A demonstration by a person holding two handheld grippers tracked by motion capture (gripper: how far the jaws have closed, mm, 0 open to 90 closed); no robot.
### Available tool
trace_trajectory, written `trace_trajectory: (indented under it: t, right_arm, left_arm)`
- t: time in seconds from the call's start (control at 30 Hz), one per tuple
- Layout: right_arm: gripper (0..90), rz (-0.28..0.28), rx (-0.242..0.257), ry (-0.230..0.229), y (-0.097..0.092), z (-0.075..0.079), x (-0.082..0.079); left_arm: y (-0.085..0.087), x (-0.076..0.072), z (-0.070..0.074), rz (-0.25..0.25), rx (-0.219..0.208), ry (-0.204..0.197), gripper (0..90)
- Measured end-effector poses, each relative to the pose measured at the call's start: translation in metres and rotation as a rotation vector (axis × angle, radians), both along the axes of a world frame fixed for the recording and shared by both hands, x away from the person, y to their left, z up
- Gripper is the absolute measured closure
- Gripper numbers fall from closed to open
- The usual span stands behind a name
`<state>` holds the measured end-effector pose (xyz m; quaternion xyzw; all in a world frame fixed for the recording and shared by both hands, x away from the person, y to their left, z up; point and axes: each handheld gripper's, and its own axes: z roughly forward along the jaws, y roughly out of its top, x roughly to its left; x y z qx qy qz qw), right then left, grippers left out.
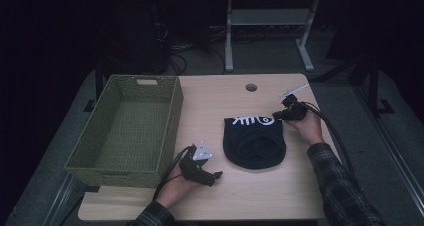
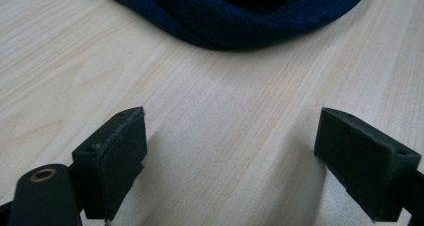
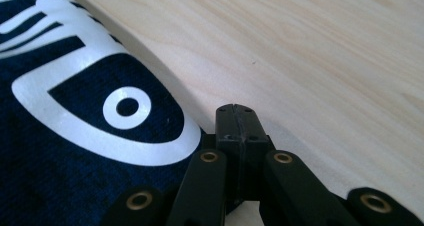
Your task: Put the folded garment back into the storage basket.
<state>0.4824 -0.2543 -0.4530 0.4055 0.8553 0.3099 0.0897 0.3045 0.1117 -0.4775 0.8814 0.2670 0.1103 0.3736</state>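
In the centre of the high view the dark garment point(image 1: 254, 142) is lying on the surface point(image 1: 240, 196), the right gripper point(image 1: 276, 116) is touching its upper right corner with fingers pressed together, and the left gripper point(image 1: 216, 176), fingers spread, is waiting at lower left; next, I judge, the right fingers must open to pinch the cloth edge.

From above, my table point(image 1: 240, 196) sits in dim light and the room behind it falls almost black; that picture is soft and grainy. My two gripper views are far brighter and evenly lit, with soft shadows under the jaws. The white print point(image 3: 95, 131) shines without glare; the near jaws look slightly blurred.
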Motion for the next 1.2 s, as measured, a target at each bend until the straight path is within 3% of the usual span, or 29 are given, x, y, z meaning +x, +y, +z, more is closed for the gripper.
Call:
trace_trajectory:
  t: [0.77, 1.2]
  right_arm:
    - [90.0, 0.045, -0.012, -0.005, -0.011, 0.004, -0.03]
    - [90.0, 0.088, 0.001, -0.006, -0.015, 0.004, -0.061]
  left_arm:
    - [0.0, 0.0, 0.0, 0.001, 0.0, 0.0, 12.5]
    - [0.0, 0.0, 0.0, 0.0, 0.002, 0.001, 12.5]
